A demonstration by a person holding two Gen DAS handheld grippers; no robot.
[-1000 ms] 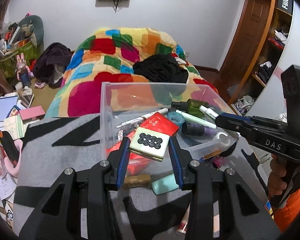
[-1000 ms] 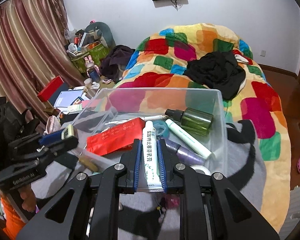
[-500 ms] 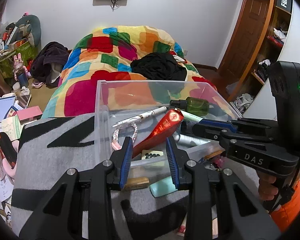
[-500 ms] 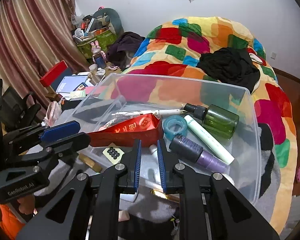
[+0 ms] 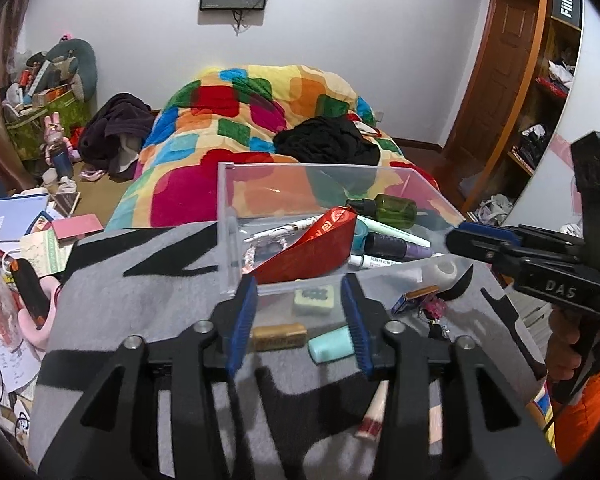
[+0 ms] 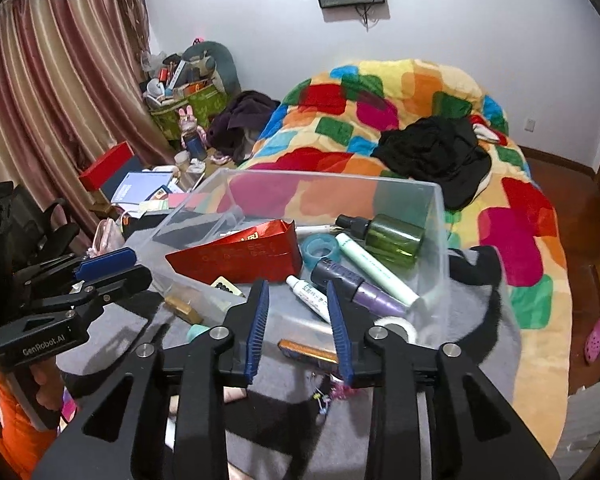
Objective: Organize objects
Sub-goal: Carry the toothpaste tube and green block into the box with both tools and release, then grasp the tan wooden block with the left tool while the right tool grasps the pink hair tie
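A clear plastic bin stands on a grey and black cloth. It holds a red packet, a green bottle, a white tube, a purple tube, a tape roll and a mahjong tile. My left gripper is open and empty just before the bin's near wall. My right gripper is open and empty over the bin's near edge.
On the cloth before the bin lie a teal tube, a wooden block, an orange-blue stick, a pink tube and a small trinket. A colourful quilt lies behind. Clutter lies at the left.
Both grippers have let go: the tile dropped from the left one and the white tube from the right one into the bin. Both have opened and drawn back toward me.
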